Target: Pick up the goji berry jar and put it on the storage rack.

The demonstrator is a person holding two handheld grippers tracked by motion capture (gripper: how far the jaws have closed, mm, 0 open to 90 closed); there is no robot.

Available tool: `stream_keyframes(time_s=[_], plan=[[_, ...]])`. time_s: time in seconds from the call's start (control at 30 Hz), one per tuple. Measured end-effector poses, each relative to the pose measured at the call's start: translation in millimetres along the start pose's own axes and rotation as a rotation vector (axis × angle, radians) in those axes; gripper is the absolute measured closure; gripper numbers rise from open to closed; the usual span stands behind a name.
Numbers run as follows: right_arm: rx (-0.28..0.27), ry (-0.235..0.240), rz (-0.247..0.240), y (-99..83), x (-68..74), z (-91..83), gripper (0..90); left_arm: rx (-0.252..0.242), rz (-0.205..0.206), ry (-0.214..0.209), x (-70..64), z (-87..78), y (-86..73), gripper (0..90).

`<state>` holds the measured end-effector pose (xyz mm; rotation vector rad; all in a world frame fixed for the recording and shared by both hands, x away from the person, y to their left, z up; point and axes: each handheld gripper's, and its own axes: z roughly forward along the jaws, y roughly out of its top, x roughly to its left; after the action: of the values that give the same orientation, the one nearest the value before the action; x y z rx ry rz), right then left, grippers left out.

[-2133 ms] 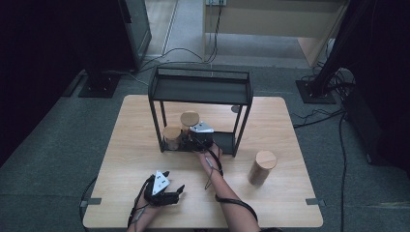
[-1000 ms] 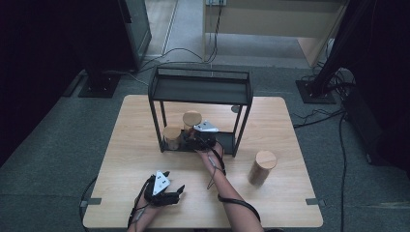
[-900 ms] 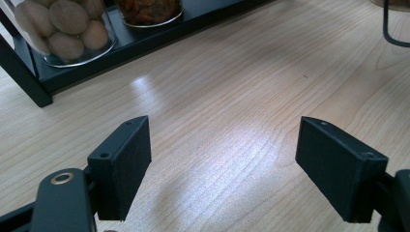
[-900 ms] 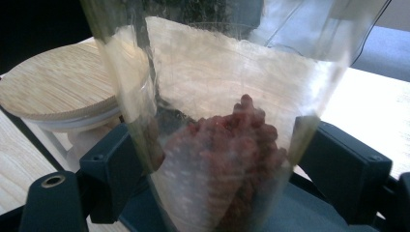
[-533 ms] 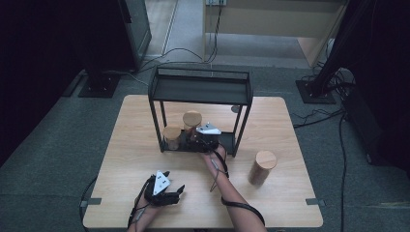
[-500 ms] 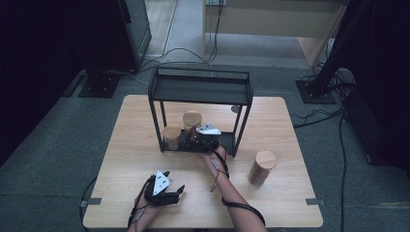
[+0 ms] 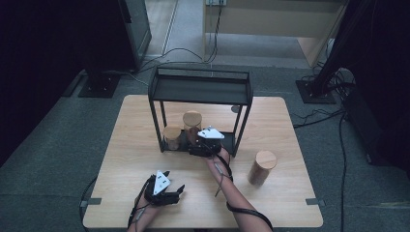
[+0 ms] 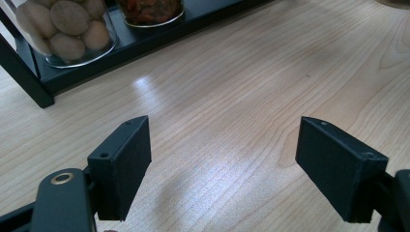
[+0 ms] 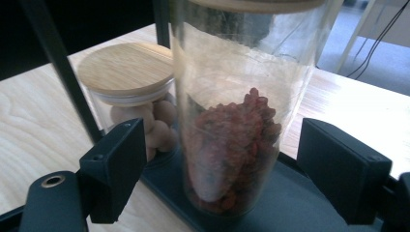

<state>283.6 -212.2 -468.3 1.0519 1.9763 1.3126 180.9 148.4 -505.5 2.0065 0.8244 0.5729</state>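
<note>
The right gripper [image 9: 220, 169] is standing wide open with its jaws flanking, but not touching, the tall jar of red dried fruit [image 9: 237, 111], which is sitting upright on the bottom tray of the black shelf rack [image 7: 200, 89], just beside the shorter jar of pale round nuts [image 9: 130, 92]. The left gripper [image 8: 220, 166] is likewise gaping wide and holding nothing, resting over bare table [image 8: 241, 82] in front of the rack. Judging from this, the tall jar is placed or not yet gripped, while a third wood-lidded jar [image 7: 261, 167] is waiting outside the rack, to its right.
</note>
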Motion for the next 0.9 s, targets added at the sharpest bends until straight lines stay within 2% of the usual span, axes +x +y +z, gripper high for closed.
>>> stream_keyframes(time_s=[0.1, 0.27, 0.43, 0.6, 0.73, 0.9], plan=[[-0.004, 0.012, 0.002, -0.6, 1.1, -5.5, 17.7, 0.001, 0.002, 0.001, -0.1, 0.0, 0.1, 20.2], [-0.018, -0.003, 0.004, -2.8, 7.7, -16.5, 17.7, -0.001, 0.000, 0.000, 0.2, -0.2, -0.1, 20.2], [-0.034, 0.012, 0.017, -6.8, 4.6, -25.4, 17.7, 0.001, 0.000, 0.000, 0.2, -0.1, 0.2, 20.2], [-0.039, 0.030, 0.004, -8.0, 3.6, -34.0, 17.7, 0.001, 0.000, 0.002, 0.3, 0.0, 0.1, 20.2], [-0.045, 0.035, -0.024, -11.4, 6.6, -42.4, 17.7, 0.001, 0.003, 0.004, 0.4, -0.1, 0.1, 20.2], [-0.047, 0.045, -0.024, -16.2, 6.5, -49.2, 17.7, 0.003, 0.005, 0.004, -0.3, 0.1, 0.4, 20.2]])
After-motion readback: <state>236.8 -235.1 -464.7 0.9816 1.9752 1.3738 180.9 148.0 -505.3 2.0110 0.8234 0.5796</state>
